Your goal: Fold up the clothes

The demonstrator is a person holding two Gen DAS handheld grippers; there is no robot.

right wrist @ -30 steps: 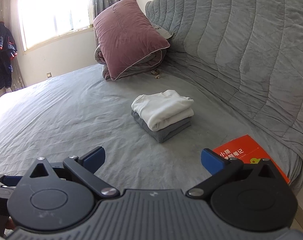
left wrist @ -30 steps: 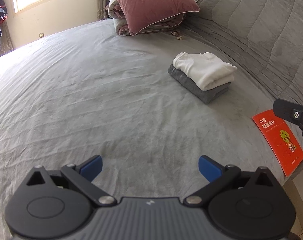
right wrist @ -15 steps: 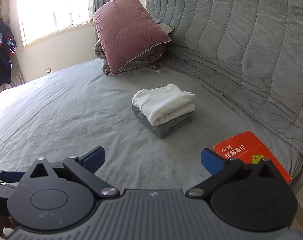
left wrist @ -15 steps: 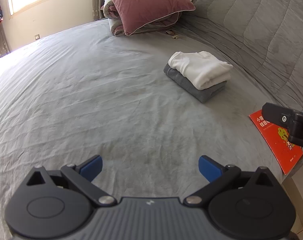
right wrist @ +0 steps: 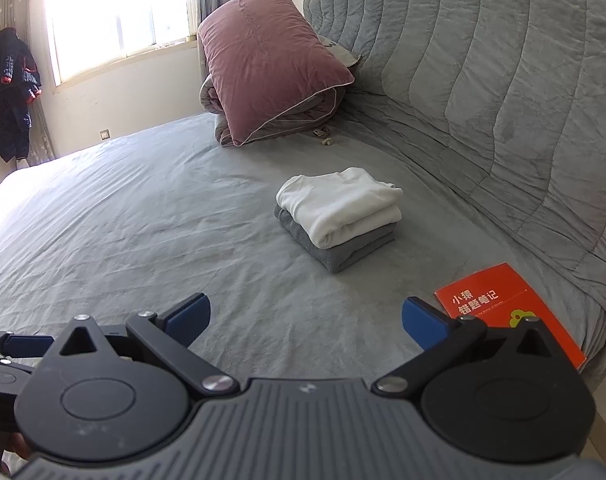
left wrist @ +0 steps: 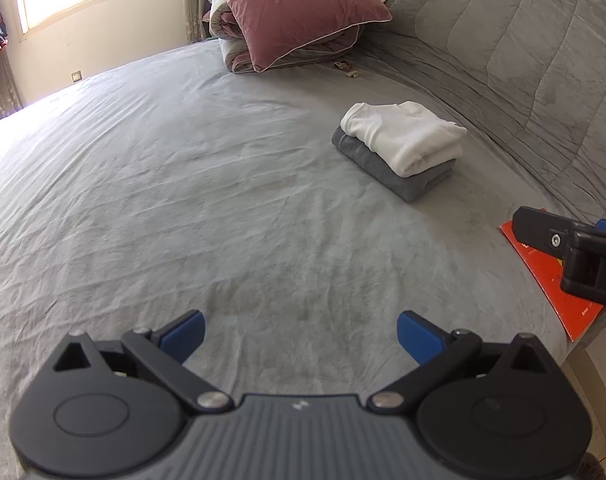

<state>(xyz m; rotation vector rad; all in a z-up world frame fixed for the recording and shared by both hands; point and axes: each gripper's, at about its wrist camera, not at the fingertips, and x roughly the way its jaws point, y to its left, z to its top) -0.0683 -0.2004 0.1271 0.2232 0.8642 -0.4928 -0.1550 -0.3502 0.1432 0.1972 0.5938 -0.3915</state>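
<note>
your right gripper [right wrist: 305, 322] fills the bottom of the frame, its blue fingertips [right wrist: 189, 314] spread wide with nothing between them. just above centre, a folded white garment [right wrist: 337, 204] sits on a folded grey garment [right wrist: 343, 250] on the grey bed sheet [right wrist: 143, 208]. an orange booklet [right wrist: 503, 304] lies at lower right, partly behind your right fingertip. a mauve pillow [right wrist: 263, 60] leans on a rolled quilt [right wrist: 287, 120] at upper centre. part of your left gripper [right wrist: 7, 360] shows at the lower left edge.

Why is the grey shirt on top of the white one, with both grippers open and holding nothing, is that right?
Not quite. The white shirt lies on top and the grey shirt is underneath, as the right wrist view shows. The rest holds: the left gripper and right gripper are both open and hold nothing.
</note>
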